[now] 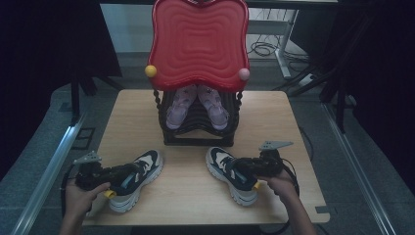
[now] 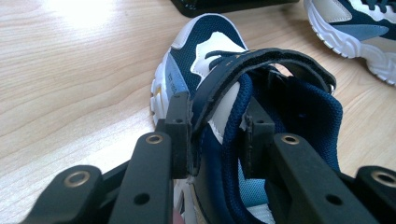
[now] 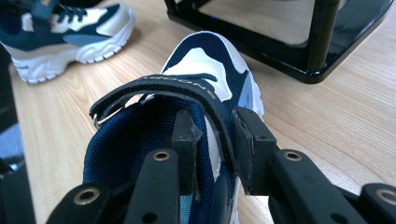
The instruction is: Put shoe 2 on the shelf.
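Note:
Two navy-and-white sneakers lie on the wooden table (image 1: 191, 196), toes pointing away from me. My left gripper (image 1: 128, 174) reaches into the left sneaker (image 1: 149, 164). In the left gripper view, the gripper (image 2: 217, 135) has one jaw inside the collar and one outside, shut on the side wall and the strap of this sneaker (image 2: 205, 42). My right gripper (image 1: 241, 169) sits on the right sneaker (image 1: 221, 161). In the right gripper view, the gripper (image 3: 215, 140) pinches the side wall and strap of that sneaker (image 3: 205, 56) the same way.
A black shoe rack (image 1: 198, 141) stands at the table's middle back, with a pair of pink shoes (image 1: 176, 110) under its red wavy top (image 1: 198, 41). Its base (image 3: 280, 56) lies just beyond the right sneaker's toe. Bare wood separates the two sneakers.

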